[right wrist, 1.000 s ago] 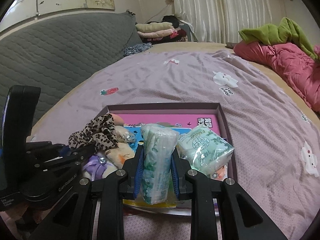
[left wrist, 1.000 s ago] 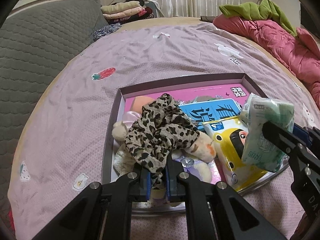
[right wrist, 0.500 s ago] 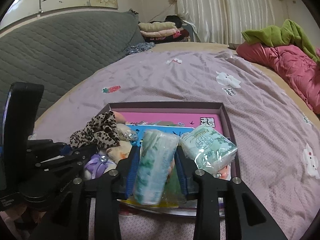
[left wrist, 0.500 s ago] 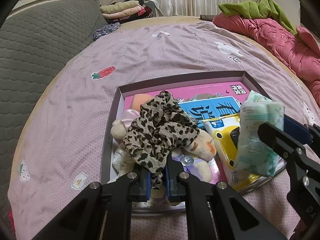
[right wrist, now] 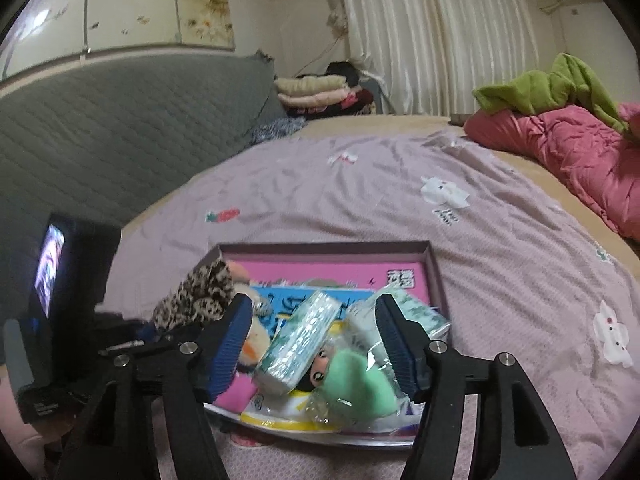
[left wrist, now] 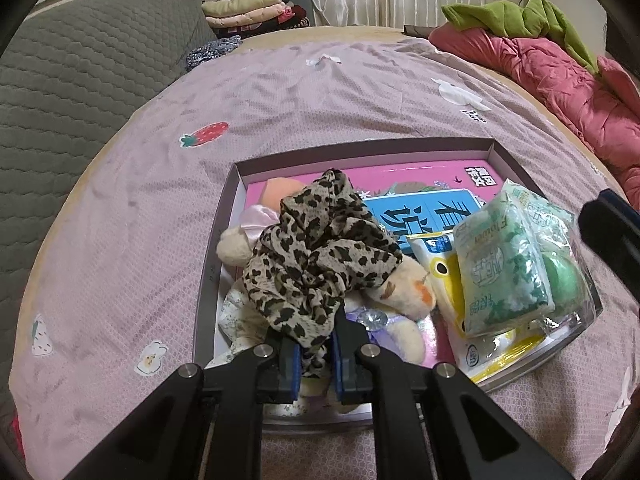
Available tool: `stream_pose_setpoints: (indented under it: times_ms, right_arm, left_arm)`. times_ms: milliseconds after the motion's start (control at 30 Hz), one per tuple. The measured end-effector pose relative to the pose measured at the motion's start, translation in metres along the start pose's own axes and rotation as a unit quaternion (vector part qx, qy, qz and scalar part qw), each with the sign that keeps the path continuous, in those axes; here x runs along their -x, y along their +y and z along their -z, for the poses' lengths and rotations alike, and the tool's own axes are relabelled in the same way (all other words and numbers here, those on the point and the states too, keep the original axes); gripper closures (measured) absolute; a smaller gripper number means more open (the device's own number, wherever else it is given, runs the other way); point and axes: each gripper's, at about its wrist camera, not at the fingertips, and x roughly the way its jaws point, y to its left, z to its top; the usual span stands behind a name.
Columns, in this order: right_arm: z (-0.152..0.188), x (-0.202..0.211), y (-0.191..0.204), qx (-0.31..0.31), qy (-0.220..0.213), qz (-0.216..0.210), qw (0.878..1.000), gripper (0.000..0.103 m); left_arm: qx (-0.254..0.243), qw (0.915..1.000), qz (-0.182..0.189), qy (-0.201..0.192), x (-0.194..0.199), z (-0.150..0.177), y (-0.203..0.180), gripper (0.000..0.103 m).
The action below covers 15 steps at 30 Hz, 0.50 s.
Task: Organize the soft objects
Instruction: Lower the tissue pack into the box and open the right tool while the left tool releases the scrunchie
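Note:
My left gripper [left wrist: 315,356] is shut on a leopard-print scrunchie [left wrist: 316,256] and holds it over the left side of a shallow purple box [left wrist: 360,146]. Under it lie a cream plush toy [left wrist: 400,288] and a pink satin piece. My right gripper [right wrist: 314,340] is open above the box's right side [right wrist: 434,272]. A green-and-white tissue pack [right wrist: 298,350] lies loose between its fingers, leaning on a yellow packet; it also shows in the left wrist view [left wrist: 500,272]. A second tissue pack [right wrist: 420,314] and a green puff [right wrist: 352,380] lie beside it.
The box sits on a lilac bedsheet [left wrist: 280,92] with small prints. A grey quilted headboard [left wrist: 80,68] rises at the left. A pink duvet [left wrist: 560,76] with a green garment lies at the right. Folded clothes [left wrist: 248,12] stack at the back.
My right gripper has opened and let go of the tissue pack, which dropped into the box. The right gripper has pulled back and tilted up. My left gripper has stayed shut on the scrunchie.

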Motion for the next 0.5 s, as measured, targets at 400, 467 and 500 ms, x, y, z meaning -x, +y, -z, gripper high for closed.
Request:
stream_pose_setpoints:
  times_ms: [400,467,500]
  right_arm:
    - [0.0008,-0.0027,-0.0079,-0.007,0.006,0.013,1.0,0.034]
    - [0.0014,-0.0033,-0.0093,-0.009,0.008,0.015,1.0,0.034]
    - [0.0016,-0.0036,-0.0097,-0.01,0.009,0.015,1.0,0.034]
  left_arm:
    - [0.013,0.9999,0.011,0.003,0.0041,0.0001,0.003,0.089]
    - [0.014,0.9998,0.011,0.005,0.0041,0.0,0.0027,0.089]
    - [0.014,0.9998,0.012,0.005,0.0046,0.0001,0.0026,0.089]
